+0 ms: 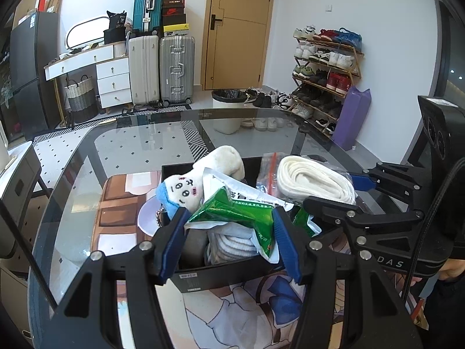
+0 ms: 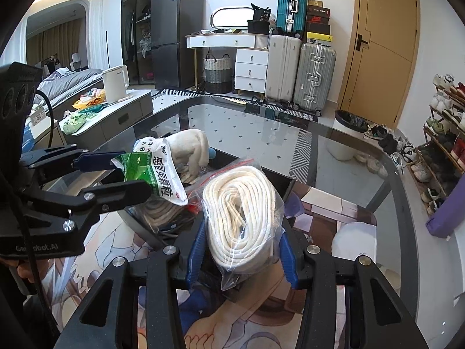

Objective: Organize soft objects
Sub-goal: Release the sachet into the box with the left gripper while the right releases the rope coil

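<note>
2 claws over a black bin on the glass desk.

The left claw (image 1: 229, 232) was clamped on a green-and-white packet (image 1: 232, 209) above the black bin (image 1: 221, 273); the right claw (image 2: 242, 250) gripped a bagged coil of white rope (image 2: 241, 209) beside it.

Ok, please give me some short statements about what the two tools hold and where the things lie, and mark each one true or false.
1. The left tool holds a green and white packet. True.
2. The right tool is empty. False: it is shut on a clear bag of white rope.
3. A plush toy lies in the black box. True.
4. The box stands on the floor. False: it stands on a printed mat on the glass table.
</note>
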